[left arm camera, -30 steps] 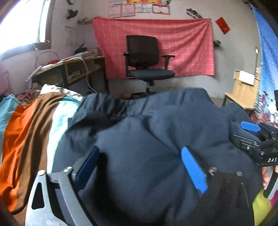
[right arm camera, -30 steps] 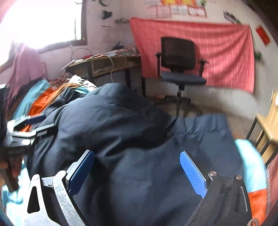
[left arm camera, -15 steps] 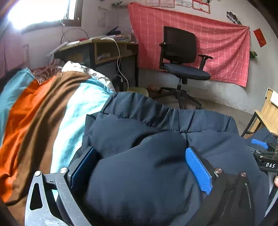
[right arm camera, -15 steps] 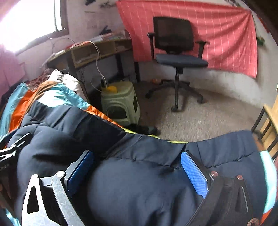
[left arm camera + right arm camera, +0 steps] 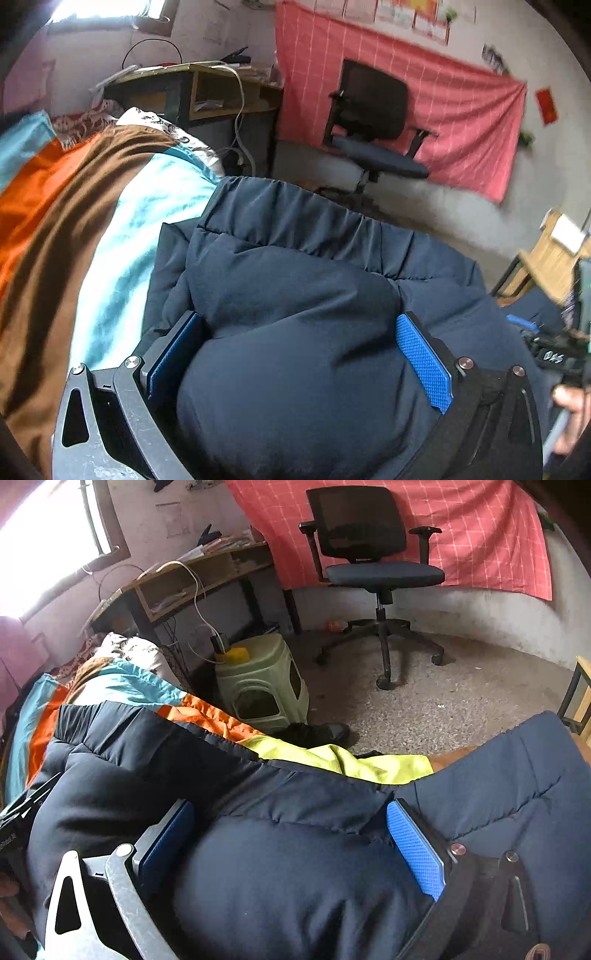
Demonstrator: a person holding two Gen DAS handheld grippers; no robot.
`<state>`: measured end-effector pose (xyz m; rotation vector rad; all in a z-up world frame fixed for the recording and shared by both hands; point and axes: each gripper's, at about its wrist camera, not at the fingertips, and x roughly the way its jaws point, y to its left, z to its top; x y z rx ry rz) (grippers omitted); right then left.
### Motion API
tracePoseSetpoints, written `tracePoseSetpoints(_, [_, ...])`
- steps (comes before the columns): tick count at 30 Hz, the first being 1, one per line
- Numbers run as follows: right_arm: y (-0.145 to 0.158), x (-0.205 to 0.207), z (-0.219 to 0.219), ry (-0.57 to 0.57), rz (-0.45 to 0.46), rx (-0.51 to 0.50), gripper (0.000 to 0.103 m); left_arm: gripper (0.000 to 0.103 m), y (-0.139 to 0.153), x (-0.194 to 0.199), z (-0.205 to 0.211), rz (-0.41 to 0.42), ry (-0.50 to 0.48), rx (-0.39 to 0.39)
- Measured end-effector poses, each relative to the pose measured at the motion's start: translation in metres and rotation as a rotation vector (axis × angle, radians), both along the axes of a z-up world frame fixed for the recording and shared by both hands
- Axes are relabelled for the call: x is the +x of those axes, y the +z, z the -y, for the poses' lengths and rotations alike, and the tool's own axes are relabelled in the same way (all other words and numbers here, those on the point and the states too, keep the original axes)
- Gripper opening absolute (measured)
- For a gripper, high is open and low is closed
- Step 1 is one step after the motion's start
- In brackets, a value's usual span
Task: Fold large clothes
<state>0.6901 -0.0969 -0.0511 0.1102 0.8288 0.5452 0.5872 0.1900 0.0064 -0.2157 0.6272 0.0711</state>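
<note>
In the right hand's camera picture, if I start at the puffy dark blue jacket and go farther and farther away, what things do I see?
Navy puffer jacket → yellow-green cloth → black shoe → green plastic stool → black office chair → pink checked cloth on the wall.

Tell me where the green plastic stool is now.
In the right wrist view, the green stool stands on the floor, left of centre, between the desk and the office chair.

a black mesh-backed office chair (image 5: pixel 373 554) on castors is standing on the speckled grey concrete floor (image 5: pixel 461 698), backing onto a red checked cloth (image 5: pixel 454 122) hanging across the pale wall. daylight is glaring through a window (image 5: pixel 44 542) above a cluttered wooden desk (image 5: pixel 192 579). a pale green plastic stool (image 5: pixel 262 686) is sitting beside the desk, carrying a yellow object.
</note>
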Motion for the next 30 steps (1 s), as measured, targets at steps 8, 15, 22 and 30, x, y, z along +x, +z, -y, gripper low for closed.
tracePoseSetpoints(8, [0.003,-0.021,0.01,-0.034,0.095,0.044,0.103,0.102,0.009,-0.013,0.0,0.025,-0.004,0.015])
tracePoseSetpoints(15, [0.007,-0.041,0.027,-0.089,0.141,0.094,0.103,0.102,0.007,-0.03,0.014,0.023,0.033,0.139])
tracePoseSetpoints(22, [0.021,-0.058,0.04,-0.147,0.134,-0.004,0.103,0.102,0.007,-0.044,-0.002,-0.022,0.093,0.118])
tracePoseSetpoints(30, [0.039,-0.087,0.086,-0.285,0.215,-0.1,0.103,0.102,0.005,-0.083,-0.068,-0.044,0.135,-0.123])
